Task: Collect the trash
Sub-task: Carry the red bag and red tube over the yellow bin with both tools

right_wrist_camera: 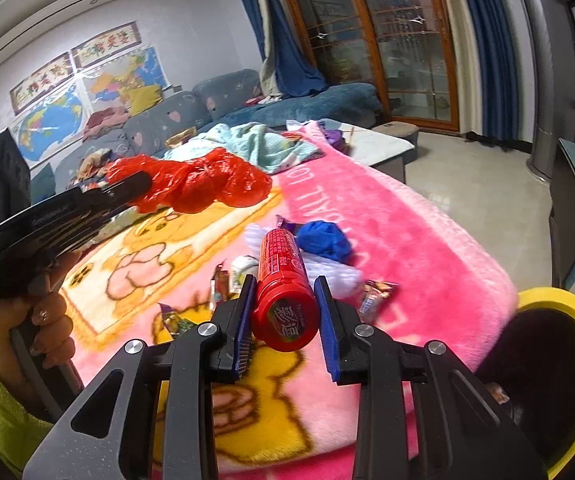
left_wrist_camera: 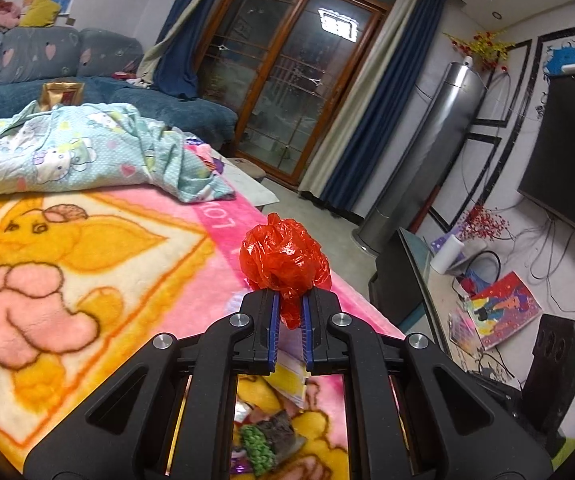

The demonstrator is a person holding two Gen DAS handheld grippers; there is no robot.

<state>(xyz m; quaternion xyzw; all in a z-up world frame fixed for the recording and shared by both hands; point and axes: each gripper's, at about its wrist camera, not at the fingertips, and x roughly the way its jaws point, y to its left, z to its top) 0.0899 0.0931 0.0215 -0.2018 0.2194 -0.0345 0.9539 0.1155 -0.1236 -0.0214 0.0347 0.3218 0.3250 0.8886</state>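
Pink fleece blanket [right_wrist_camera: 427, 248] with yellow cartoon prints covers the surface across the lower half of both views, with a rumpled pale-blue sheet [left_wrist_camera: 87, 152] behind it and a yellow-rimmed bin [right_wrist_camera: 567, 360] at the lower right edge of the right wrist view.

At the centre of the left wrist view the left gripper [left_wrist_camera: 290, 300] is clamped on a crumpled red plastic bag [left_wrist_camera: 285, 260], held clear above the blanket. Only a thin neck of film sits between the pads, so the bag could slide out if the gripper swings quickly.

At lower centre of the right wrist view the right gripper [right_wrist_camera: 285, 296] has a red cylindrical tube [right_wrist_camera: 283, 288] between its fingers, lengthwise. The right-hand pad shows a gap beside the tube and the other side looks close, so I cannot tell whether it is truly gripped. A smooth round tube held along its axis may roll or slip forward.

Loose candy wrappers [right_wrist_camera: 375, 294], a blue crumpled scrap [right_wrist_camera: 325, 240] and white tissue [right_wrist_camera: 335, 272] lie just beyond the tube and could be swept off the blanket's edge.
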